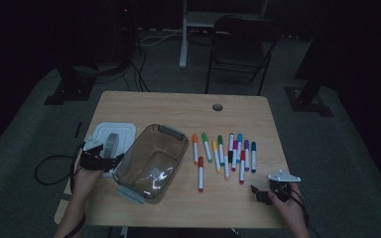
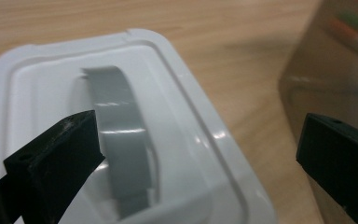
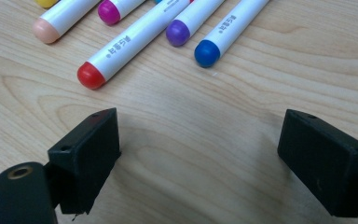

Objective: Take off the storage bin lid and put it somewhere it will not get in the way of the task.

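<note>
Desk (image 1: 178,101) of pale wood carries everything, seen from above with a folding chair (image 1: 240,47) on the floor beyond it. Clear plastic box (image 1: 151,161) lies open-topped and skewed at left of centre, empty apart from reflections, probably so that the markers can be dropped in from above. White lid (image 1: 111,136) with its grey handle (image 2: 119,135) rests flat on the desk just beside the box, on the side away from the markers, where it leaves the box mouth free. Markers (image 1: 223,151), a loose row of white barrels with coloured caps, lie to the right of the box; one red-capped marker (image 1: 201,173) lies apart, nearer the box.

Left gripper (image 1: 99,158) hangs over the near edge of the lid, jaws spread wide with the grey handle between them but no pad pressing on it; the lid appears set down and let go. Right gripper (image 1: 268,193) sits low at the near right of the desk, jaws likewise spread and holding nothing, pointed toward the cap ends of the markers, the likeliest next things to be picked up.
</note>
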Motion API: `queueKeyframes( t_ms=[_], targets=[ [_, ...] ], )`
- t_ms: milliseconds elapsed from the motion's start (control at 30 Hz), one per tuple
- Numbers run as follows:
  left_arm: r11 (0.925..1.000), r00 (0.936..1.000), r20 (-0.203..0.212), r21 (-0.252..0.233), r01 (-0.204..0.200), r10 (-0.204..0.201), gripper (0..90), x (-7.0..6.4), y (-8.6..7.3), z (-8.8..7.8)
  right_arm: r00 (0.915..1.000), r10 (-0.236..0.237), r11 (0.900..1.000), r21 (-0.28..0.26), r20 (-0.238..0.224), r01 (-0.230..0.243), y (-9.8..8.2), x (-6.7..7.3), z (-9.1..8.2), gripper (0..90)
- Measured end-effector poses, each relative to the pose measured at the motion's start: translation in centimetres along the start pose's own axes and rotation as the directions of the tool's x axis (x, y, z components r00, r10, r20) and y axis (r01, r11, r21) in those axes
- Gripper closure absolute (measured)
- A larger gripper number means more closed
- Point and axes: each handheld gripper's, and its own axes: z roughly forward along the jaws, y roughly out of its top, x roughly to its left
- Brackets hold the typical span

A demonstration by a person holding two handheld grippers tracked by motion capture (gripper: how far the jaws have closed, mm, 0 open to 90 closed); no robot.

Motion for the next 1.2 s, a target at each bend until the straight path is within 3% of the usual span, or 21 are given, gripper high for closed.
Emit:
queueKeyframes(
  t_ms=[133, 367, 533, 633, 733, 1200],
  targets=[
    [0.9991, 0.9989, 0.023, 0.014, -0.04, 0.04, 0.4, -1.0, -0.7, -0.1, 1.0, -0.005, 1.0, -0.001, -0.007, 0.005, 0.2, -0.4, 0.2, 12.8],
    [0.9976, 0.9958, 0.061, -0.007, -0.068, 0.069, 0.6, -2.3, -1.7, -1.6, 0.9996, -0.019, 1.0, -0.005, -0.021, 0.019, 0.4, -0.7, 0.4, 13.8],
    [0.9944, 0.9914, 0.079, -0.025, -0.103, 0.105, 0.6, -4.2, -2.3, -2.4, 1.0, -0.005, 1.0, 0.001, -0.007, 0.005, 0.6, -0.4, 0.6, 11.3],
    [0.9899, 0.9879, 0.066, -0.03, -0.139, 0.14, 0.7, -5.3, -2.5, -2.7, 0.9997, 0.018, 1.0, 0.002, 0.017, -0.018, 0.7, -0.1, 0.8, 11.2],
    [0.9882, 0.9845, 0.091, -0.044, -0.146, 0.15, 0.7, -6.3, -2.6, -2.9, 0.9985, 0.039, 0.999, 0.001, 0.038, -0.039, 0.9, 0.1, 0.9, 11.2],
    [0.9823, 0.9623, 0.198, -0.045, -0.181, 0.187, 0.6, -10.9, -3.0, -2.4, 0.9992, 0.03, 1.0, 0.0, 0.026, -0.03, 1.2, -0.2, 1.2, 11.3]
  ],
)
